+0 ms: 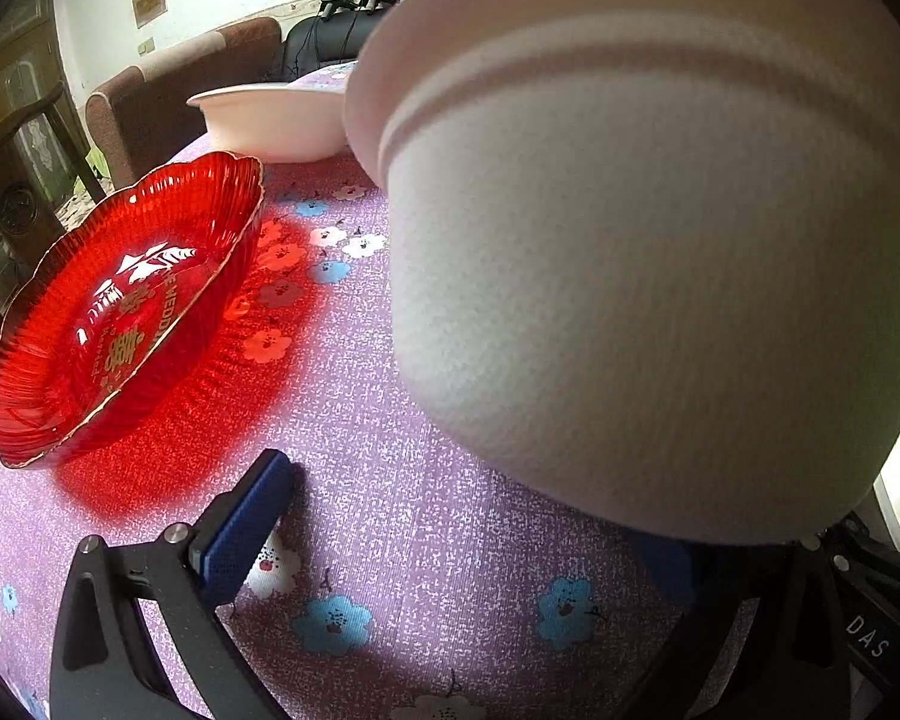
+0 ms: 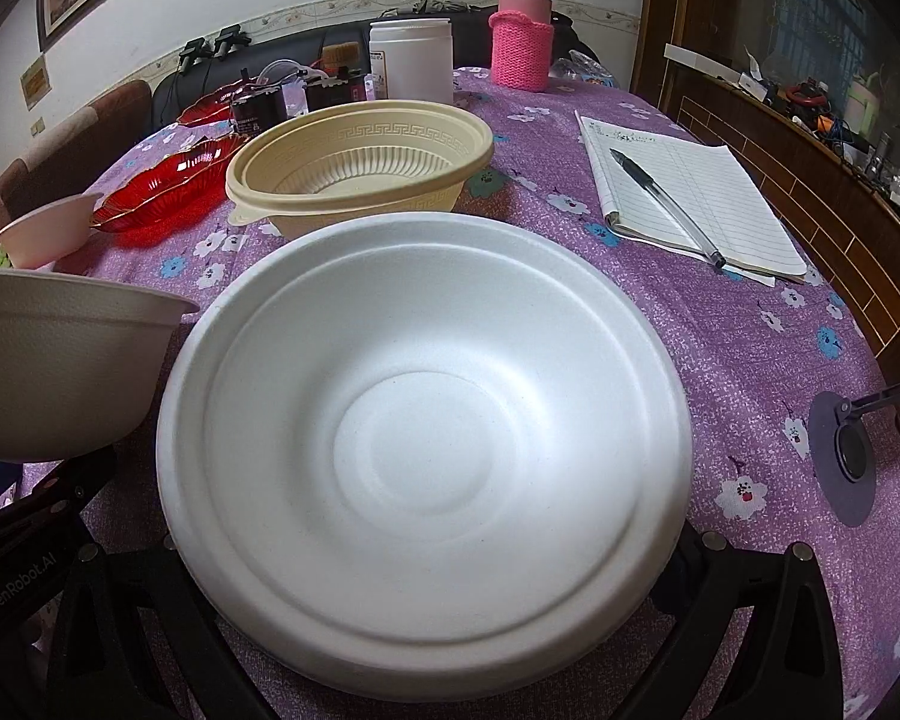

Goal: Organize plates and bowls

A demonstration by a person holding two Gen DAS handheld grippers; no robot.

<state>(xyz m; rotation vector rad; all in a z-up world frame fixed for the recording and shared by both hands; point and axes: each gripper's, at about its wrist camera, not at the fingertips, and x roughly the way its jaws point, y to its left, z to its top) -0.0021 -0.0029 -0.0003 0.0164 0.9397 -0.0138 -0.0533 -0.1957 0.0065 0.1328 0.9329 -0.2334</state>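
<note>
The wide white plate (image 2: 426, 450) fills the frame's centre on the table (image 2: 750, 360), held at its near rim by the right tongs (image 2: 444, 654). At left, the left tongs (image 1: 468, 540) carry a white bowl (image 2: 54, 360) just beside that plate, level with its rim.

Dishes and oddments on the purple cloth, counted

Three white bowls (image 2: 60, 372), (image 2: 426, 450), (image 2: 45, 231); one beige bowl (image 2: 360, 174); two red glass dishes (image 2: 162, 186), (image 2: 207, 108); one white jar (image 2: 411, 63); one pink flask (image 2: 522, 39); one notebook (image 2: 690, 192); one pen (image 2: 666, 204).
</note>
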